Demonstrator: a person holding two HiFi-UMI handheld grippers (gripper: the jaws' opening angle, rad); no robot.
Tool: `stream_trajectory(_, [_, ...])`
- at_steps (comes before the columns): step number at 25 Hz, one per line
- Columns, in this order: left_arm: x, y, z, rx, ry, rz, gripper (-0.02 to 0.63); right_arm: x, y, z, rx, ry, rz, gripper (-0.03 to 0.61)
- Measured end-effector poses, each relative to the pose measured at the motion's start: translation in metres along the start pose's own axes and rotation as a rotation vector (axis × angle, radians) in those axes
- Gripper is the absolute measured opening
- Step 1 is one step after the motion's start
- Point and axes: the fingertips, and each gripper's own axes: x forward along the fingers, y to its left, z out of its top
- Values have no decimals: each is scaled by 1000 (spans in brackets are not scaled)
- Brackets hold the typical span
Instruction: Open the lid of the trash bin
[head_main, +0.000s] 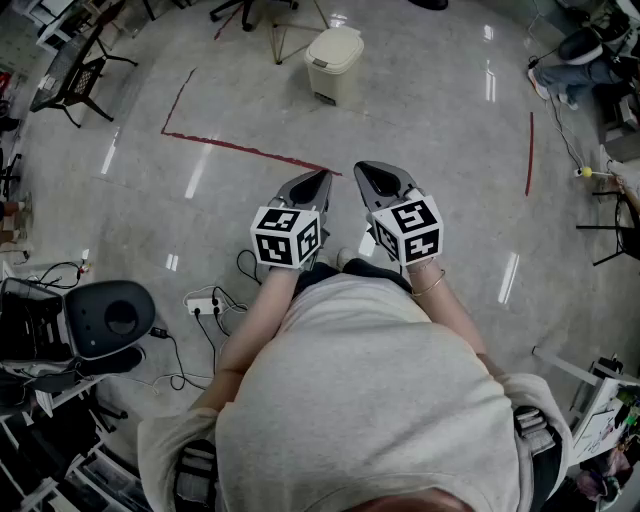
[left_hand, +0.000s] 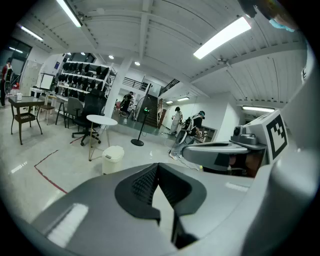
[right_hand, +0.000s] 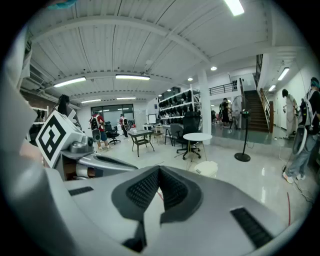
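Nothing of the task is done yet, judging by how things lie. Nearest, the two grippers are held side by side in front of the person's body: the left gripper (head_main: 318, 182) has its jaws drawn together at the tips with nothing between them, and the right gripper (head_main: 368, 176) is the same, closed and empty. Each gripper's own view confirms this. Beyond them a red tape line (head_main: 240, 150) crosses the floor (head_main: 440, 110). Past that line, well apart from both grippers, stands the single bin (head_main: 335, 62), upright on the floor, its one lid (head_main: 337, 45) down flat. Just behind it is one round desk (left_hand: 101, 119). Everything is left to do: the approach to the bin, then raising the lid.
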Motion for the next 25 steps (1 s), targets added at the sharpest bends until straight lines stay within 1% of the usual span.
stream_trajectory(4, [-6, 5, -3, -28, 0, 8, 9, 2, 4, 7, -12, -7, 12, 8])
stream_trajectory(11, [-6, 6, 6, -23, -26, 11, 9, 3, -2, 12, -10, -3, 8, 8])
stream_trajectory(14, [-3, 8, 7, -23, -30, 23, 9, 3, -8, 12, 22, -20, 5, 8])
stream_trajectory(17, [-1, 9, 6, -36, -31, 29, 9, 3, -4, 14, 61, -42, 42, 8])
stream_trajectory(21, [1, 9, 1, -57, -25, 19, 9, 8, -1, 7, 43, -23, 75, 8])
stream_trajectory(25, [4, 9, -7, -68, -11, 43, 9, 8, -6, -6, 59, -7, 96, 8])
